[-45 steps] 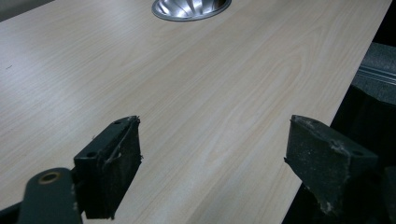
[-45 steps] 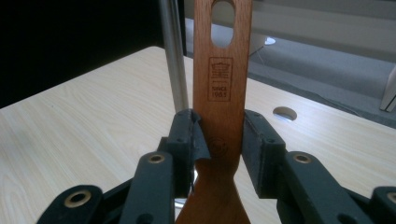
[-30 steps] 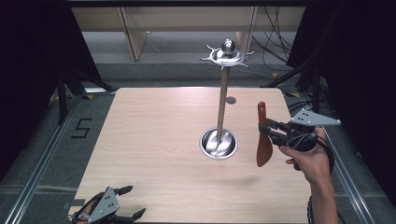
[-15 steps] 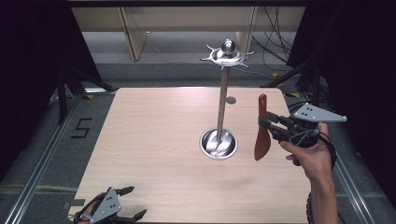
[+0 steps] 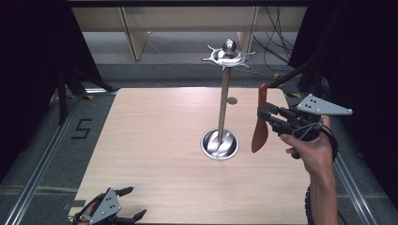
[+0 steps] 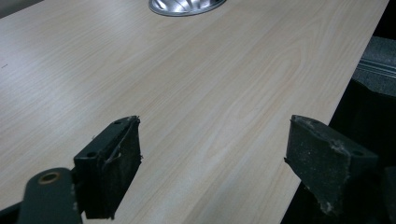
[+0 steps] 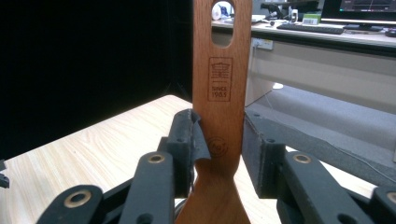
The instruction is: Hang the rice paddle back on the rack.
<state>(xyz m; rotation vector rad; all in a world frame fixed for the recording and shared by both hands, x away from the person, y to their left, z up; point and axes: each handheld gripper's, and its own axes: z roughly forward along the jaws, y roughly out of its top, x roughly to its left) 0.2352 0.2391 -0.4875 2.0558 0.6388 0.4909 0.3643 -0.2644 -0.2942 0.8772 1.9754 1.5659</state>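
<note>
2 right gripper [image 7: 218, 140] fingers clamp the wooden spatula [image 7: 219, 98], blade cut off; left gripper [image 6: 212, 163] gapes empty.

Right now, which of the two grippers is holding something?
The right gripper, lifted beside the metal stand, is clamped on the handle of an upright wooden spatula. The left gripper sits open at the table's near edge, holding nothing.

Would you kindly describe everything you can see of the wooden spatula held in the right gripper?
The wooden spatula looks like reddish-brown wood, with a flat handle that widens into a blade. Its handle end has an oval hanging hole above a burned-in stamp reading "SINCE 1905". It hangs upright, handle up and blade down, in the air to the right of the stand's base. The right gripper clamps its handle; nothing else touches it.
</note>
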